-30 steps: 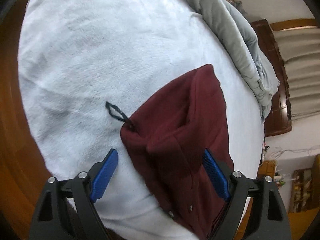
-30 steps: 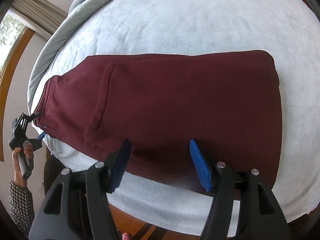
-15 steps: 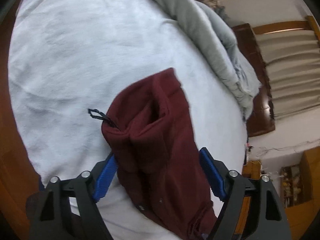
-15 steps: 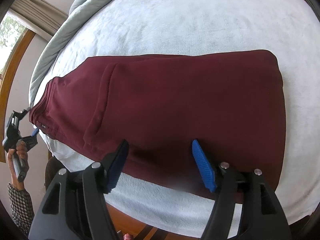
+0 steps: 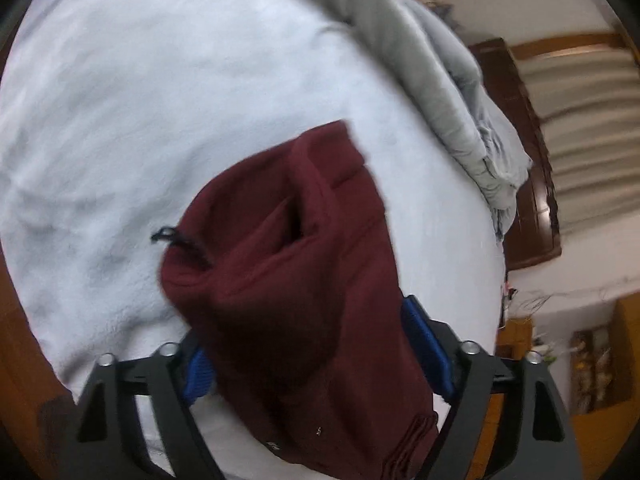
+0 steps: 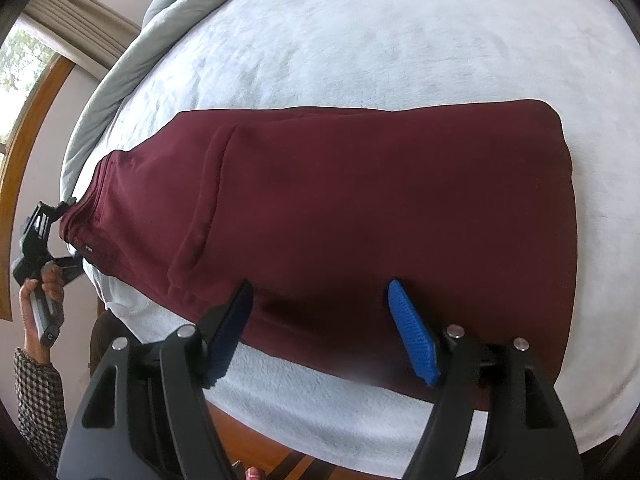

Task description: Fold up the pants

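Matt maroon fleece pants (image 6: 360, 200) on plush white blanket (image 6: 360, 40).

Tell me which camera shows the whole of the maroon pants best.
The right wrist view: the maroon pants lie flat across the white blanket, visible from waistband to folded end. The left wrist view shows only the bunched, blurred waistband end between the left gripper's fingers.

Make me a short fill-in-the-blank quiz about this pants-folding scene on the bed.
1. The fleece pants are coloured ____.
2. They lie on a fluffy ____ blanket.
3. The left claw straddles the pants' ____ end.
4. The claw pads are coloured ____.

Missing words: maroon; white; waistband; blue
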